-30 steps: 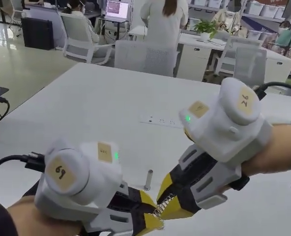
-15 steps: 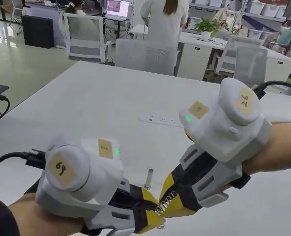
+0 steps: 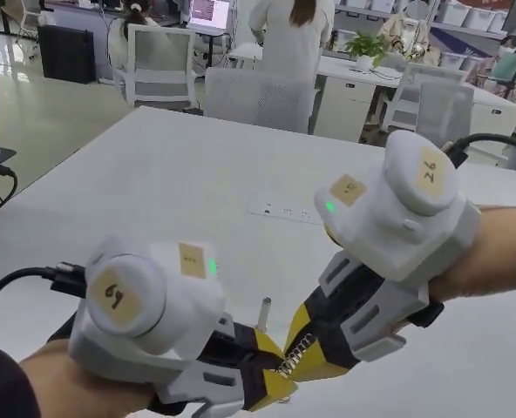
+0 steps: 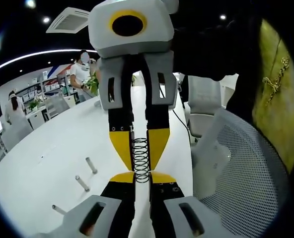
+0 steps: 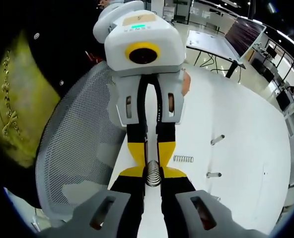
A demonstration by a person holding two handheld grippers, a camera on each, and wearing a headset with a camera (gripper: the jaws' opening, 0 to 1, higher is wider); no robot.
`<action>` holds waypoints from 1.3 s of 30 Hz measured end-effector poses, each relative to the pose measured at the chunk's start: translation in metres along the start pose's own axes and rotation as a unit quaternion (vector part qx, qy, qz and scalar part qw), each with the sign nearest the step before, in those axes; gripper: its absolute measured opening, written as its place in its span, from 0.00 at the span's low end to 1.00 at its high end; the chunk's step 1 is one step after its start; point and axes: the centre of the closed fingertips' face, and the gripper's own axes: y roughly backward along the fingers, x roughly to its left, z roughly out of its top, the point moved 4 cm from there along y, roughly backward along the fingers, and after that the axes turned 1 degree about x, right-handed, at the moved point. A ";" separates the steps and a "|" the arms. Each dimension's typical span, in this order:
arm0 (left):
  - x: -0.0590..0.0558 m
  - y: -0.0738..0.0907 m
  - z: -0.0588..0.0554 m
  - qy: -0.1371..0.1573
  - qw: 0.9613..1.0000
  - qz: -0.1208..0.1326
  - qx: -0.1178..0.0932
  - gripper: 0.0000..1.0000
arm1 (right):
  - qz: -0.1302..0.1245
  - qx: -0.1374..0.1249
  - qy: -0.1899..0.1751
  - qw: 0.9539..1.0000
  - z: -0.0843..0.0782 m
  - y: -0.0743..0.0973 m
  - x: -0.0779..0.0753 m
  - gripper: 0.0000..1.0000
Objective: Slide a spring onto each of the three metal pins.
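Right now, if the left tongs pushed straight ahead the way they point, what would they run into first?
Almost at once, the right gripper's yellow-tipped tongs, which face the left tongs tip to tip; the small coiled metal spring held between them would probably compress first.

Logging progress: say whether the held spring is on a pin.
Off: spring is pinched between left gripper and right gripper, away from metal pins.

Left gripper (image 3: 271,385) and right gripper (image 3: 300,355): white housing, black jaws, yellow tips (image 3: 319,367), green light (image 3: 211,266), black cable (image 3: 23,280). Tan labels (image 3: 110,299) read 69 and 26. Dark sleeve (image 3: 1,385) on left arm.
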 end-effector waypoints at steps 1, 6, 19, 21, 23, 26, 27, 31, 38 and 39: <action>0.000 0.000 0.000 0.000 1.000 0.000 -0.001 0.02 | 0.001 0.002 -0.001 1.000 0.000 0.000 0.000 0.08; -0.003 -0.002 0.000 0.008 1.000 -0.008 0.000 0.08 | 0.000 0.008 -0.002 1.000 0.000 0.001 -0.001 0.08; 0.008 0.009 -0.006 0.054 0.998 0.030 0.002 0.38 | -0.007 0.013 -0.014 1.000 -0.008 0.012 -0.006 0.08; 0.010 0.012 -0.006 0.062 0.997 0.037 -0.002 0.43 | -0.009 0.014 -0.016 1.000 -0.009 0.014 -0.007 0.08; 0.011 0.016 -0.005 0.066 0.997 0.044 -0.008 0.48 | -0.011 0.017 -0.018 1.000 -0.011 0.016 -0.008 0.08; 0.011 0.020 -0.005 0.070 0.996 0.049 -0.013 0.52 | -0.014 0.018 -0.021 1.000 -0.012 0.019 -0.009 0.08; 0.012 0.021 -0.005 0.070 0.996 0.050 -0.013 0.53 | -0.015 0.019 -0.021 0.999 -0.013 0.019 -0.010 0.08; 0.012 0.025 -0.007 0.076 0.996 0.054 -0.015 0.57 | -0.018 0.022 -0.021 0.999 -0.014 0.022 -0.012 0.08; 0.017 0.033 -0.005 0.095 0.992 0.072 -0.034 0.64 | -0.030 0.023 -0.026 0.999 -0.016 0.030 -0.022 0.08; 0.018 0.035 -0.006 0.096 0.992 0.073 -0.034 0.65 | -0.031 0.024 -0.027 0.999 -0.017 0.031 -0.024 0.08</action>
